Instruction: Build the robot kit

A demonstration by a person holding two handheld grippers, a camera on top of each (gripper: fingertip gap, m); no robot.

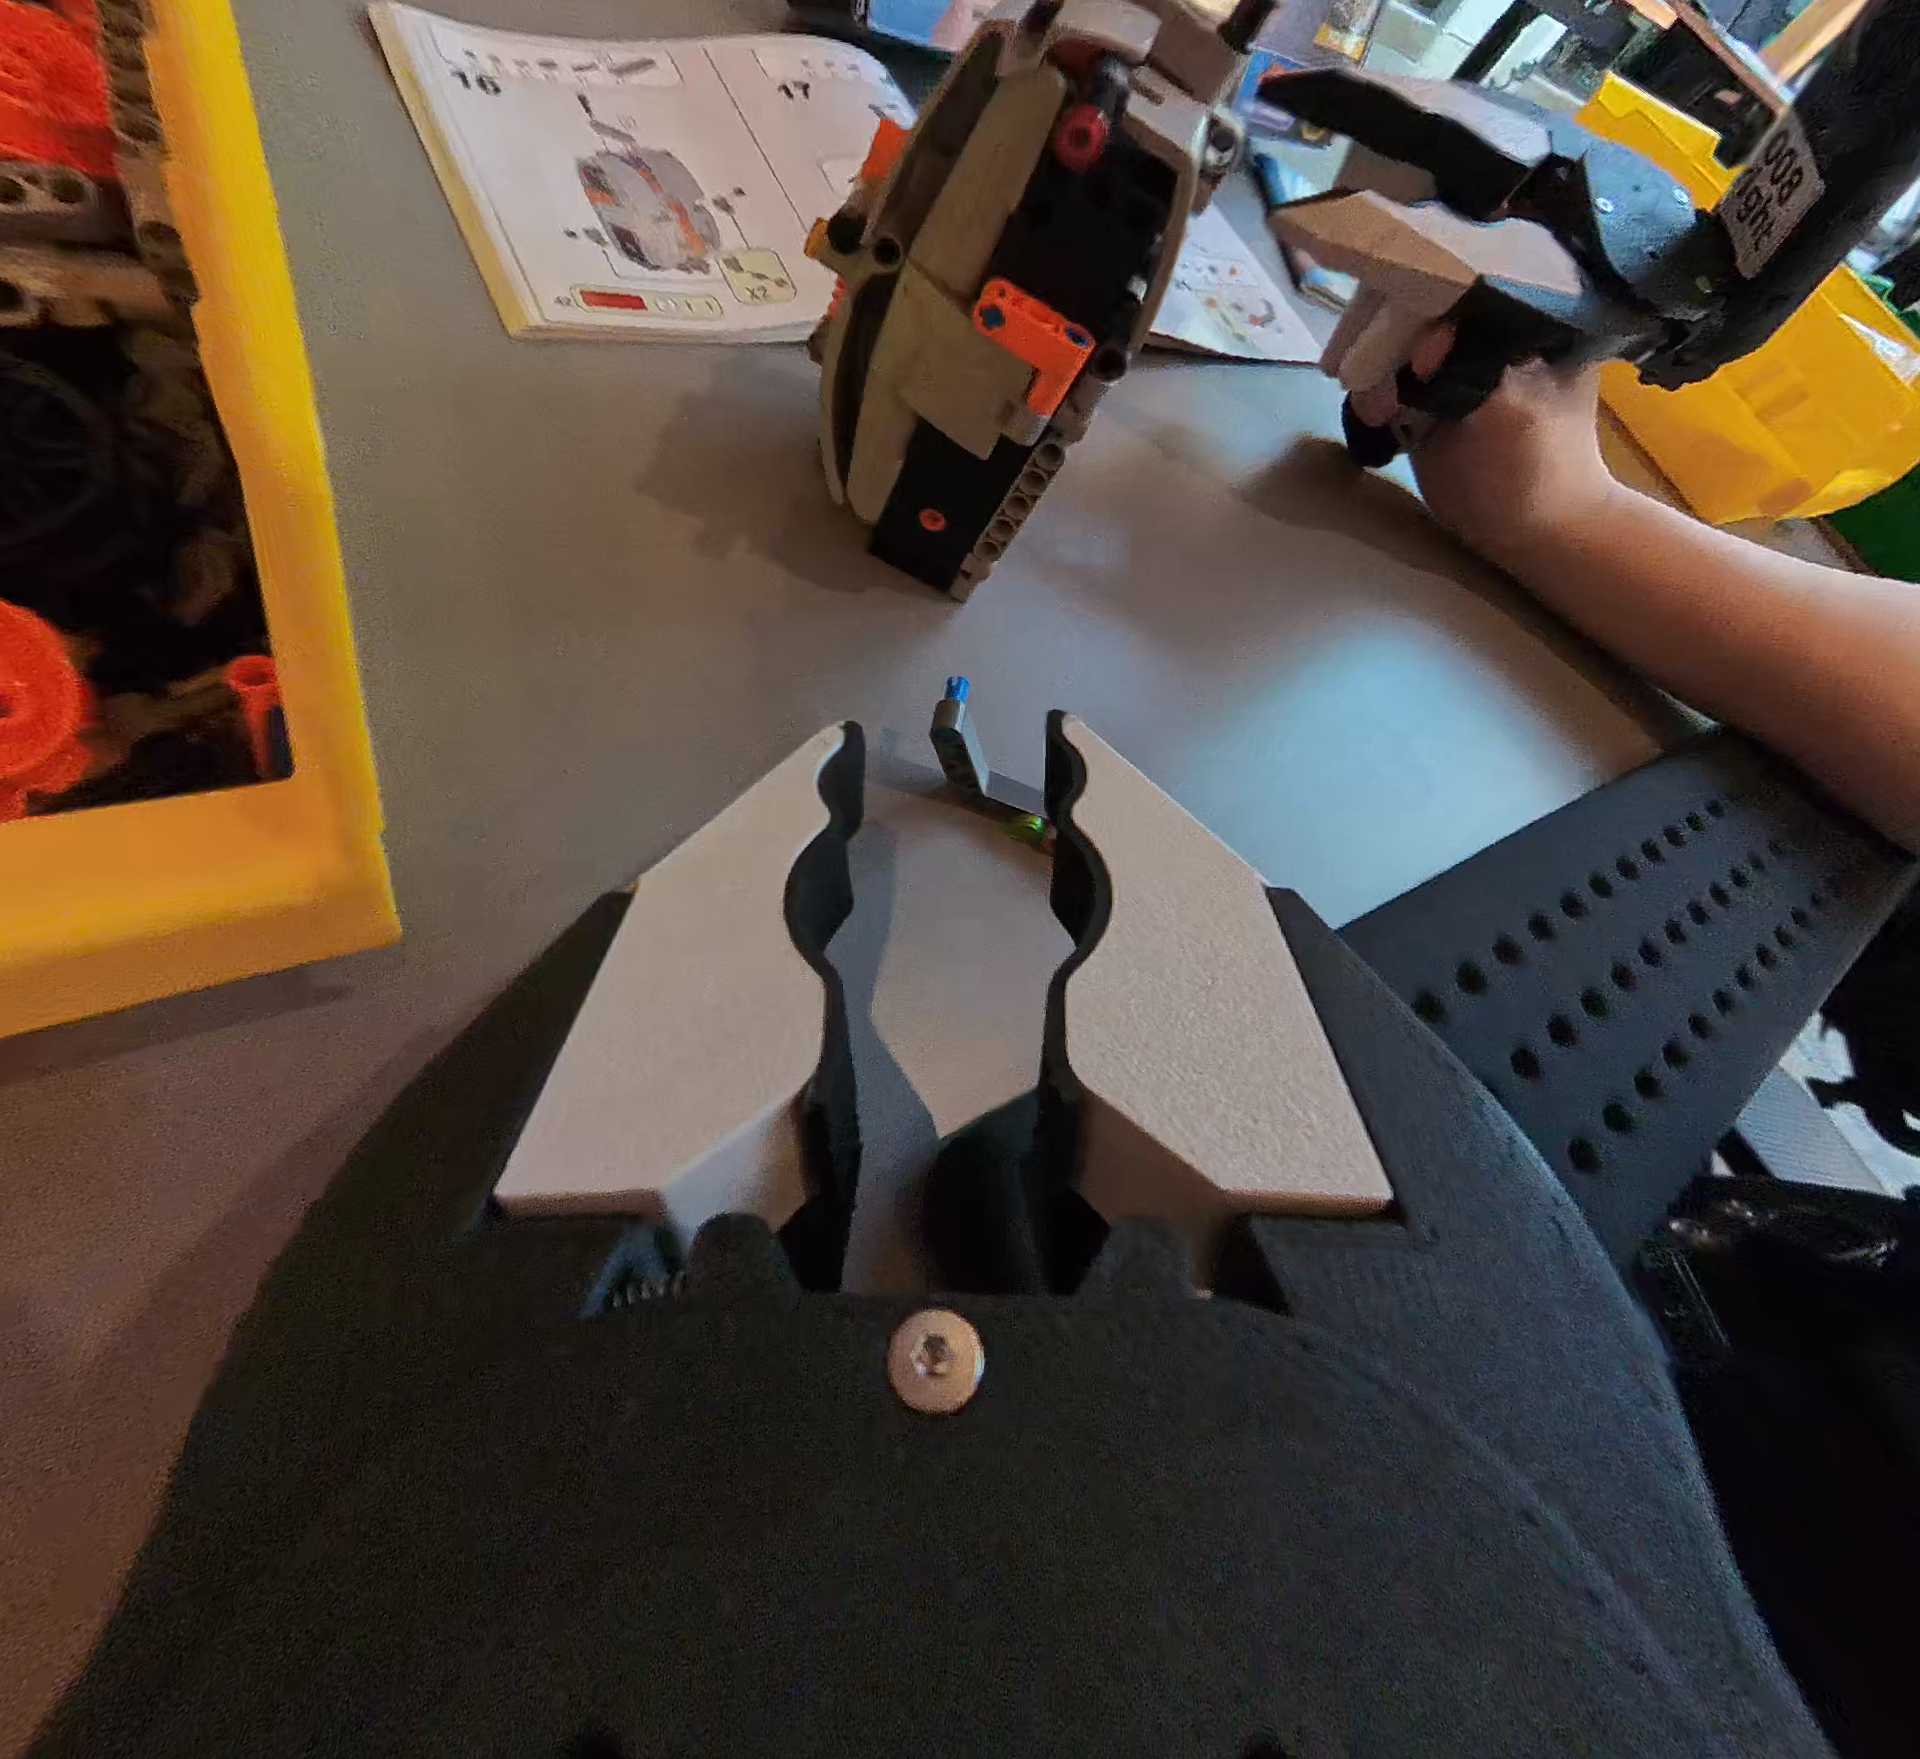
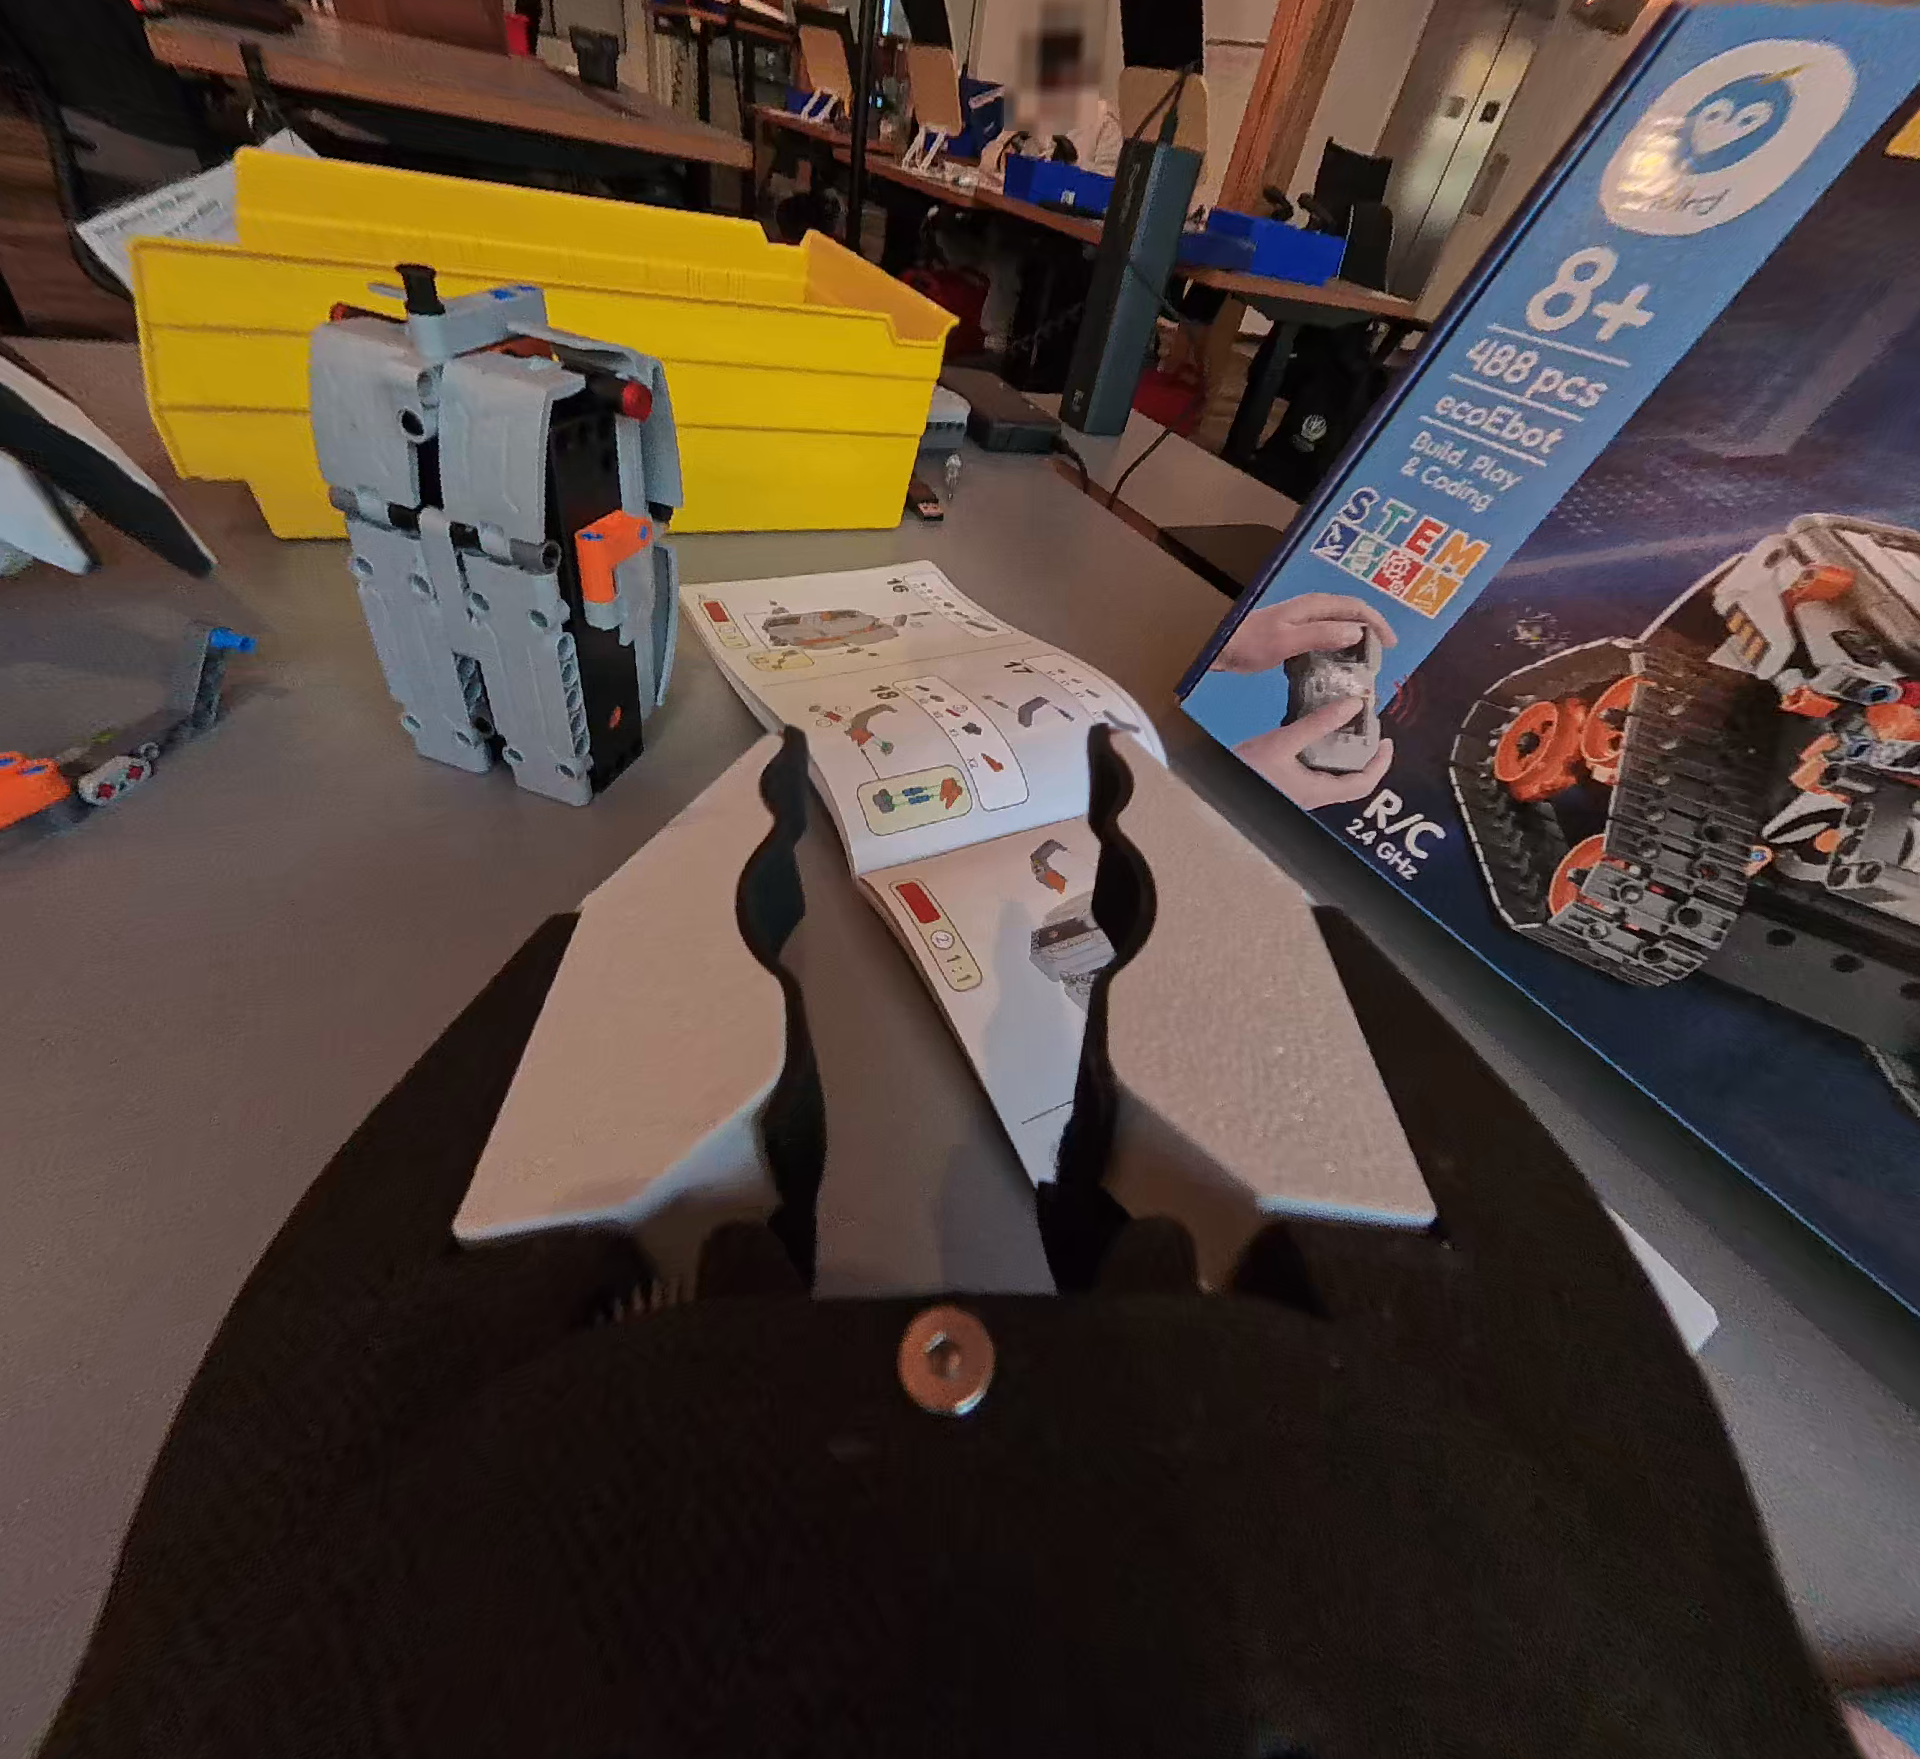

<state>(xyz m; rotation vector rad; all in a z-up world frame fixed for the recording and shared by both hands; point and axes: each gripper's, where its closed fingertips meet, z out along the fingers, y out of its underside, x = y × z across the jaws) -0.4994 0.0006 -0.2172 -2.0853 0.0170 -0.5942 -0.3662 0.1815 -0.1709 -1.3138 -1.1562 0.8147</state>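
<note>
My left gripper (image 1: 954, 741) is open, low over the grey table (image 1: 582, 504). A small grey bent beam with a blue pin (image 1: 964, 753) lies between its fingertips, untouched, and it shows in the right wrist view (image 2: 208, 670) too. A grey, black and orange brick assembly (image 1: 997, 286) stands upright on the table further ahead (image 2: 499, 546). My right gripper (image 2: 945, 764) is open and empty above an open instruction booklet (image 2: 914, 670). In the left wrist view it (image 1: 1283, 156) hovers just right of the assembly, held by a hand (image 1: 1496, 452).
A yellow tray of loose parts (image 1: 260, 359) lies at the left. A yellow bin (image 2: 623, 359) stands behind the assembly. A blue kit box (image 2: 1610, 566) stands at the right. An orange piece (image 2: 31, 790) and a grey connector (image 2: 120, 774) lie near the beam.
</note>
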